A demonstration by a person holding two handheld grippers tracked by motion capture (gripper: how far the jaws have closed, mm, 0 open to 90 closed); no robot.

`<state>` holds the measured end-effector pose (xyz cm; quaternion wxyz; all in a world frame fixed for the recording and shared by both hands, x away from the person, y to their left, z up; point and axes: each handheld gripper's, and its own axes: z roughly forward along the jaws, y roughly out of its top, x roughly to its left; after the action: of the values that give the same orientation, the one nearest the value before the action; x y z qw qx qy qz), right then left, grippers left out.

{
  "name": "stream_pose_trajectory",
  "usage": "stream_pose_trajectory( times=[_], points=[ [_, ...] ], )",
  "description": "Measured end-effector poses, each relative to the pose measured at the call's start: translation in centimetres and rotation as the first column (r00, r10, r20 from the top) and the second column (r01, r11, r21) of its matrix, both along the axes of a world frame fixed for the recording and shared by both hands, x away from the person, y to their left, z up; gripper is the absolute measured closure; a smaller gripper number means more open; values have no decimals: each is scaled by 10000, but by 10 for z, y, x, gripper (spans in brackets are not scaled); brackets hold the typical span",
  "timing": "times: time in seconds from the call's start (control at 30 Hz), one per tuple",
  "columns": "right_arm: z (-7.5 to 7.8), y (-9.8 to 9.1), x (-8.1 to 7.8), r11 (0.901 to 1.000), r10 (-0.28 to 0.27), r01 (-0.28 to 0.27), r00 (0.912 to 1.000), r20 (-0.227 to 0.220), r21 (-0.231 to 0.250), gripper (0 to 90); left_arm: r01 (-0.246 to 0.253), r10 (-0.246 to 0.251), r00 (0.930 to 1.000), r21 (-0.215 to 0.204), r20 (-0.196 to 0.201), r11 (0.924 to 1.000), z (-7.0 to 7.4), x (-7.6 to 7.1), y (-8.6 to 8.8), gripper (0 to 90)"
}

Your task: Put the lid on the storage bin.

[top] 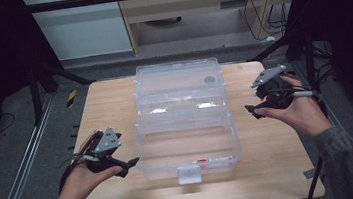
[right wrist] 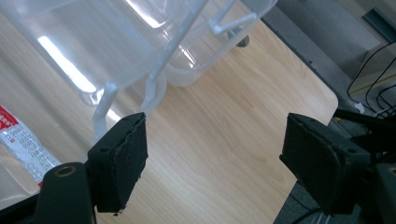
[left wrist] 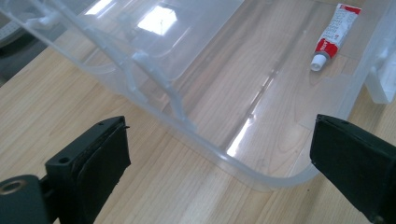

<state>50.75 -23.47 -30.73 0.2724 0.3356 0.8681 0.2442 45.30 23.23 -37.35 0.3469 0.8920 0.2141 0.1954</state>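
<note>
Both grippers hover empty with jaws wide: left gripper (top: 130, 164) beside the clear plastic box (top: 186, 128), right gripper (top: 252, 112) opposite; a glue tube (left wrist: 335, 35) lies inside.

I see a glossy clear plastic box (top: 184, 129) on my matt, light wood-grain table (top: 273, 169), with matt black gripper pads (left wrist: 100, 163).
</note>
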Motion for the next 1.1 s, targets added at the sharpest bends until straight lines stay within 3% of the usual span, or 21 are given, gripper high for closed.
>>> stream_pose_trajectory(
  times=[0.3,0.43,0.6,0.8,1.1],
  points=[
    [19,16,8,9976,693,-693,9975,151,3,250,281,-281,9996,37,66,9996,-1,5,-18,35],
    [24,20,11,9944,1061,-1060,9942,170,-34,284,384,-384,9991,-14,153,9993,6,5,-24,35],
    [27,23,19,9868,1613,-1612,9869,21,-171,372,719,-719,9974,-47,-53,9974,12,11,-34,38],
    [32,35,26,9711,2364,-2365,9716,-84,-330,458,1170,-1167,9931,262,-130,9928,11,12,-50,40],
    [31,72,44,9299,3500,-3549,9346,-644,-971,501,1764,-1731,9839,838,-455,9807,4,14,-65,37]
  ],
)
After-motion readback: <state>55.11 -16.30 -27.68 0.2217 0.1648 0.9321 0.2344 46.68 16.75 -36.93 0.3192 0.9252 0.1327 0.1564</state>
